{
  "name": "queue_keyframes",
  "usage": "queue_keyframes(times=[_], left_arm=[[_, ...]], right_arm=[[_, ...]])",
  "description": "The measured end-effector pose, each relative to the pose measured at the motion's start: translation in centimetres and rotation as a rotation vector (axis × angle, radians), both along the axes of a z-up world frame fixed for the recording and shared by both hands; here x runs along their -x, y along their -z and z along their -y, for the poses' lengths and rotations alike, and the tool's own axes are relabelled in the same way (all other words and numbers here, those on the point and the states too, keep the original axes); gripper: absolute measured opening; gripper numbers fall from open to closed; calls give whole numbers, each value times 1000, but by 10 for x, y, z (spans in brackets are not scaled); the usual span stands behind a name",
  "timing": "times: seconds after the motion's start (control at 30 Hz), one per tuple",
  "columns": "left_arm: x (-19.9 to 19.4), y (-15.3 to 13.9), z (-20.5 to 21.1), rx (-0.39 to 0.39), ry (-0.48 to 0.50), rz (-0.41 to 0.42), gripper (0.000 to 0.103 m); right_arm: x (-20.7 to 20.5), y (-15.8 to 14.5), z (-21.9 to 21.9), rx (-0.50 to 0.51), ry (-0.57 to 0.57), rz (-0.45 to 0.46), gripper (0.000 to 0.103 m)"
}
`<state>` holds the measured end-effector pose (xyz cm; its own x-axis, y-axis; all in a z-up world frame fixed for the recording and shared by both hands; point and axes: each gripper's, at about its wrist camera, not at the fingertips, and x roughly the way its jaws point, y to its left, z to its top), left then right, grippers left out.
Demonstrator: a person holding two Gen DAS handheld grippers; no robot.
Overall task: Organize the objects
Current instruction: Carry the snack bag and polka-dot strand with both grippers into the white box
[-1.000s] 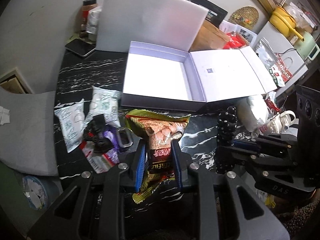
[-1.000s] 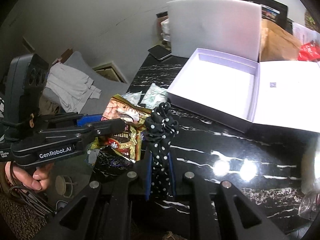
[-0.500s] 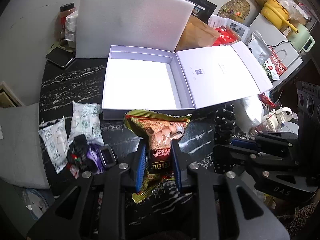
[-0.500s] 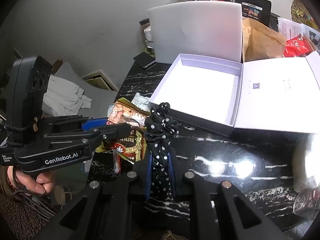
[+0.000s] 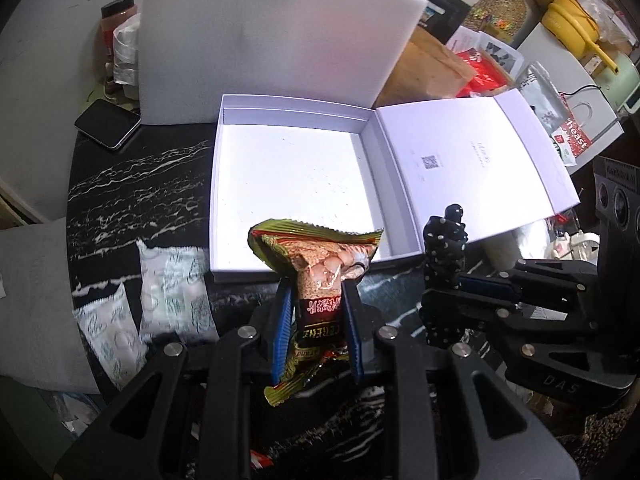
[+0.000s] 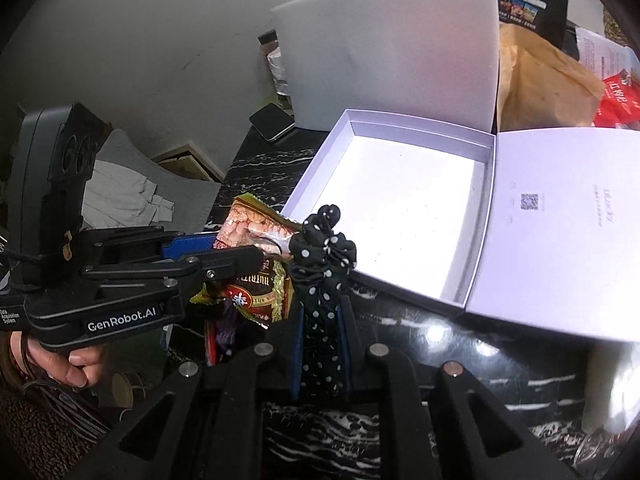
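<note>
Wall: plain pale grey (image 6: 152, 52), with faint scuffs, behind the table.
Table: black marble top with white veining (image 5: 132, 184); glossy, two bright light spots reflect on it (image 6: 460, 340).
Foam sheet: large white sheet (image 5: 260, 40) upright at the table's back edge.
Seat: grey cushioned seat (image 6: 168, 184) left of the table, pale folded cloth (image 6: 120, 196) lying on it.
Side counter: white surface (image 5: 560, 64) at far right, holding a yellow pot (image 5: 572, 20) and a pale green appliance (image 5: 624, 80).
Floor: brown speckled carpet (image 6: 36, 432) at lower left.
</note>
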<state>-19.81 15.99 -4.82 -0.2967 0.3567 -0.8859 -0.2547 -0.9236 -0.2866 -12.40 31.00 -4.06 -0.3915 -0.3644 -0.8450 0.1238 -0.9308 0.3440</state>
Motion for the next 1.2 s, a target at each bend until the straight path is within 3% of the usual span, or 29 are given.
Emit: queue_keyframes(times=[0.5,1.2], left_arm=[[90,44,-12,22,24,41,22],[178,89,-46,50,60,28,22]], right_arm=[[69,34,-24,-5,29,41,14],[150,82,-59,-17,68,40,14]])
